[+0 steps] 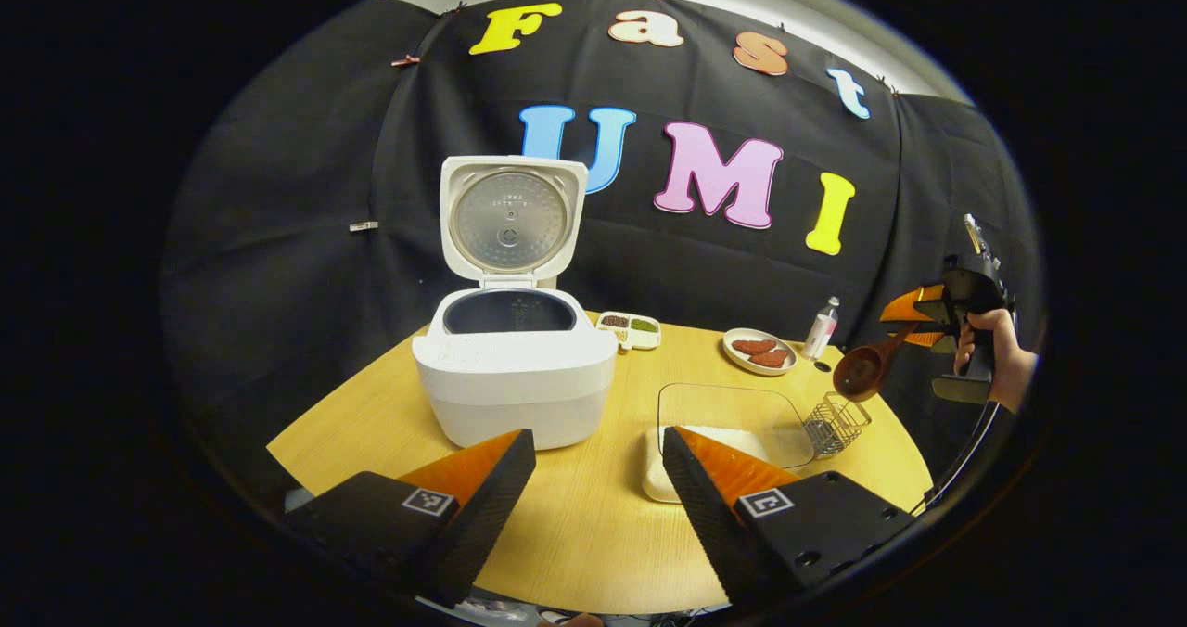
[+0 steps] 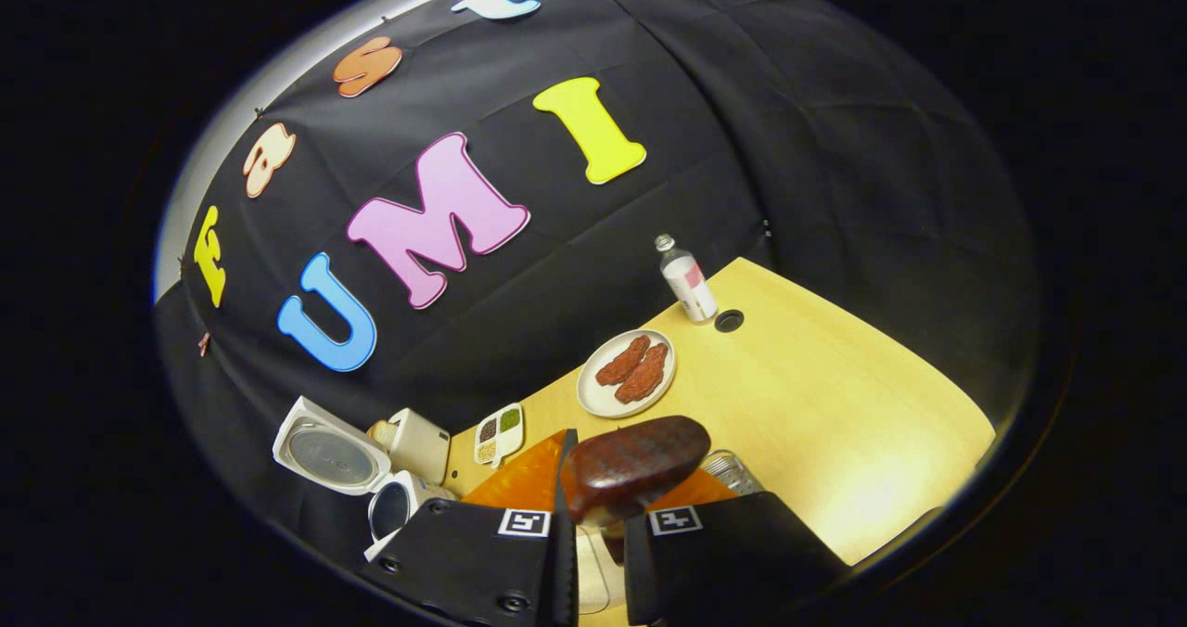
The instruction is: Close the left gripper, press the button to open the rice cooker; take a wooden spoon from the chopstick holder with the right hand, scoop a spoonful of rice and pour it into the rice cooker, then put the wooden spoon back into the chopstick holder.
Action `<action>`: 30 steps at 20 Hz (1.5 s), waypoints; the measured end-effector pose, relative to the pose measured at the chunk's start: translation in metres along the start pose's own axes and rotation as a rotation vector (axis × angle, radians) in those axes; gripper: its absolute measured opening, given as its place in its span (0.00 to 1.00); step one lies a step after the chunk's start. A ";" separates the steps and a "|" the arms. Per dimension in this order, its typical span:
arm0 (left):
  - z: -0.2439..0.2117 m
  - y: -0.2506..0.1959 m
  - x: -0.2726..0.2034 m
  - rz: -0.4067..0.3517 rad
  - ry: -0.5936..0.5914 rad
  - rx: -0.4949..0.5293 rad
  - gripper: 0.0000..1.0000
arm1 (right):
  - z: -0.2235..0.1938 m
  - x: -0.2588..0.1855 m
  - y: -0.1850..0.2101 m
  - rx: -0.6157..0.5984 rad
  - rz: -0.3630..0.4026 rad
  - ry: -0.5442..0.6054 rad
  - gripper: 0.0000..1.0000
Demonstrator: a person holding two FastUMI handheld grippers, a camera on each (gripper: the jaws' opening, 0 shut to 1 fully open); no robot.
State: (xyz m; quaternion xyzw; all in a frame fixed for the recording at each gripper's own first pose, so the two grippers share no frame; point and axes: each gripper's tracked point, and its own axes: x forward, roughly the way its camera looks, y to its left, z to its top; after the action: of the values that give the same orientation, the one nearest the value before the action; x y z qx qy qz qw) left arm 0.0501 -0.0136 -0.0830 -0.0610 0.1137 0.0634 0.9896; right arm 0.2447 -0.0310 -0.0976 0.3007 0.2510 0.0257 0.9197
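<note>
Right gripper point(image 1: 913, 323) shows at the far right of the left gripper view, held up in a person's hand point(image 1: 997, 353) above the table's point(image 1: 593, 525) right end, its two fingers pinched on the handle of the wooden spoon point(image 1: 862, 367). The spoon's bowl tilts down and to the left, hanging in the air just above the wire chopstick holder point(image 1: 835, 421) without touching it. From the right gripper view the same spoon point(image 2: 631, 467) juts out between the nearly closed fingers, its dark bowl rising right in front of the lens (whether it carries any rice cannot be told). Left gripper point(image 1: 598, 469) sits low over the near edge of the table with its fingers spread wide apart and nothing between them. Straight ahead of it stands the white rice cooker point(image 1: 515, 377), lid swung up and back so the round metal inner plate faces forward and the dark pot is exposed. Right of the cooker lies a shallow clear-walled tray point(image 1: 733, 432) with a pale bottom, just beside the chopstick holder. Behind these, near the wall, are a small divided dish point(image 1: 631, 327) of grains, a plate point(image 1: 759, 350) with reddish pieces, and a small bottle point(image 1: 821, 327).
</note>
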 end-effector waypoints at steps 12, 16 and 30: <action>-0.025 0.045 0.010 -0.179 0.080 0.051 0.96 | -0.123 0.024 0.081 -0.123 0.037 0.081 0.24; -0.039 0.052 0.017 -0.225 0.108 0.098 0.96 | -0.156 0.047 0.070 -0.248 -0.003 0.056 0.24; -0.059 0.057 0.015 -0.206 0.152 0.103 0.96 | -0.239 0.037 0.110 -0.150 0.048 0.207 0.24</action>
State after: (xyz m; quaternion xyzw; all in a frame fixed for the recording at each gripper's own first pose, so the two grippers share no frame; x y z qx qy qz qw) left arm 0.0440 0.0362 -0.1501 -0.0261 0.1844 -0.0491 0.9813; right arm 0.1746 0.1948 -0.2175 0.2329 0.3345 0.0974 0.9080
